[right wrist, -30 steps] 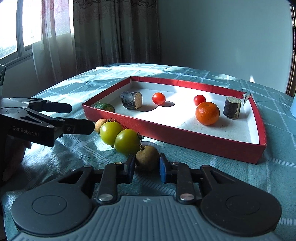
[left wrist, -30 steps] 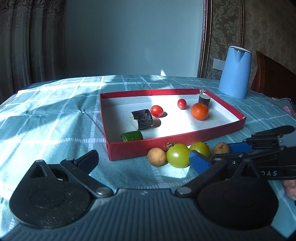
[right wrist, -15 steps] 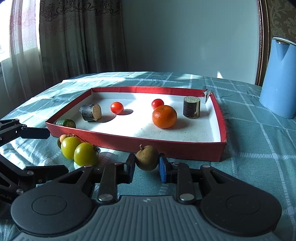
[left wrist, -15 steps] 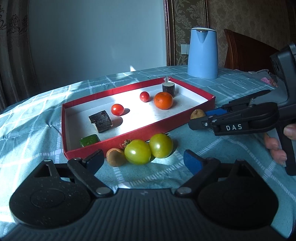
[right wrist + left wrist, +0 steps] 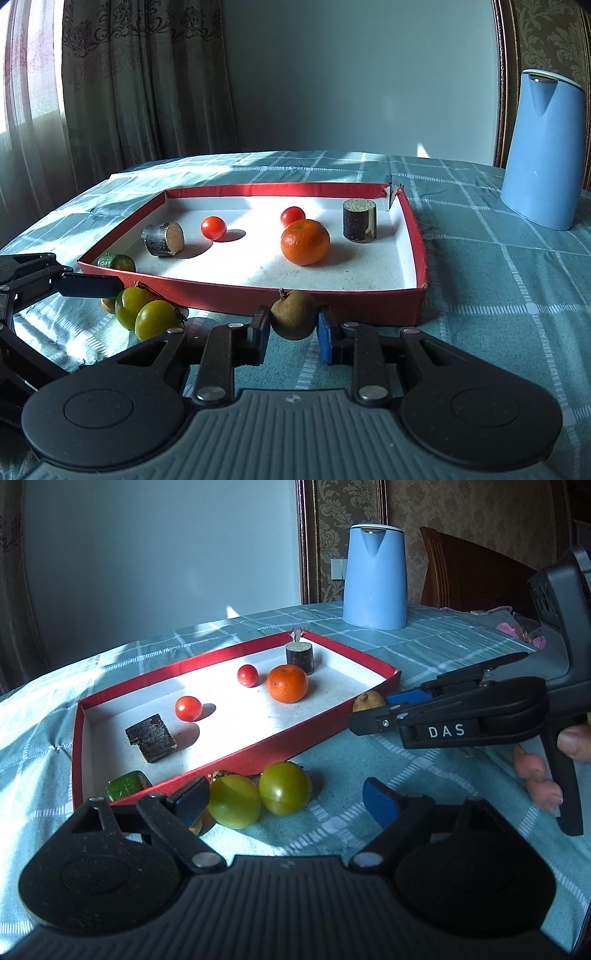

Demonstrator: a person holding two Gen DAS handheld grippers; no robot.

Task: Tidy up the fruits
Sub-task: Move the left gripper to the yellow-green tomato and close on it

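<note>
A red tray [image 5: 332, 291] [image 5: 236, 755] holds an orange [image 5: 305, 242] [image 5: 287, 683], two red tomatoes [image 5: 213, 228] [image 5: 188, 708], two dark cut stem pieces [image 5: 359, 220] [image 5: 151, 737] and a green chunk [image 5: 116, 261] [image 5: 125, 784]. My right gripper [image 5: 292, 328] is shut on a small brown fruit [image 5: 293, 314] [image 5: 368, 701], held above the cloth just in front of the tray's near wall. My left gripper [image 5: 286, 800] is open around two green tomatoes [image 5: 284, 787] [image 5: 157, 319] on the cloth. Another small brown fruit [image 5: 109, 304] lies beside them.
A blue kettle [image 5: 543, 151] [image 5: 375, 576] stands on the checked tablecloth behind the tray to the right. A wooden chair [image 5: 472, 572] is behind the table. Curtains hang at the far left.
My right gripper has carried the brown fruit up and right along the tray's front wall. My left gripper has moved in around the two green tomatoes.
</note>
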